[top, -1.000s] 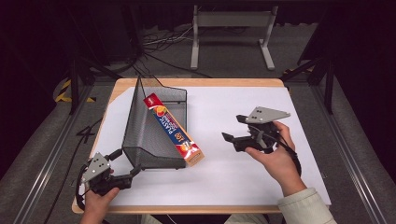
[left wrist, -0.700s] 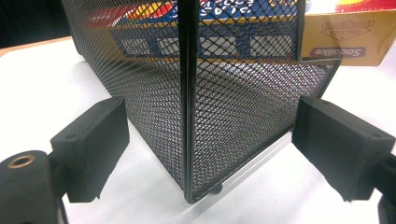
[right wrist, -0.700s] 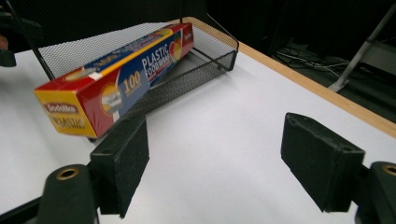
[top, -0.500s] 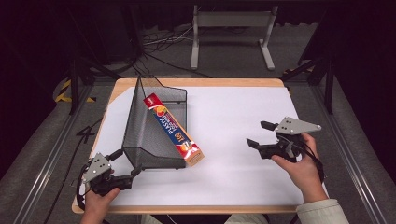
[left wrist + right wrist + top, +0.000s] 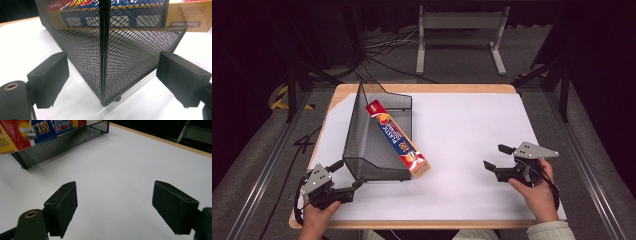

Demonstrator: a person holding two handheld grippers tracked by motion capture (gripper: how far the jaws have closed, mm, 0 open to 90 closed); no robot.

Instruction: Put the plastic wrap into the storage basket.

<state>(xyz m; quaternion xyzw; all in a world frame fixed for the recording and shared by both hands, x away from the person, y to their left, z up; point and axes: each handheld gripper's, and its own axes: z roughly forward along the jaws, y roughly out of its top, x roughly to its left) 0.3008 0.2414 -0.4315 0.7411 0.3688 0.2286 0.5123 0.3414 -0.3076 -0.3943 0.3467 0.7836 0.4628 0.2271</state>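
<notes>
Two readable prints, "100" and "FOOD WRAP", marked the plastic wrap box (image 5: pixel 37 130) ahead-left of the spread right gripper (image 5: pixel 501 159); the left gripper (image 5: pixel 348 176), spread, straddled the mesh basket (image 5: pixel 105 62) corner.

One mesh basket (image 5: pixel 374 145), one plastic wrap box (image 5: pixel 399 141), two tongs: left (image 5: pixel 346 176), right (image 5: pixel 498 156).

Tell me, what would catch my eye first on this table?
Probably the bright plastic wrap box, lying slanted in a black mesh basket on the left of the white table, one end poking out over the basket's low edge. Next, the two open hand-held grippers: the left straddles the basket's near corner, the right hovers over bare tabletop.
</notes>
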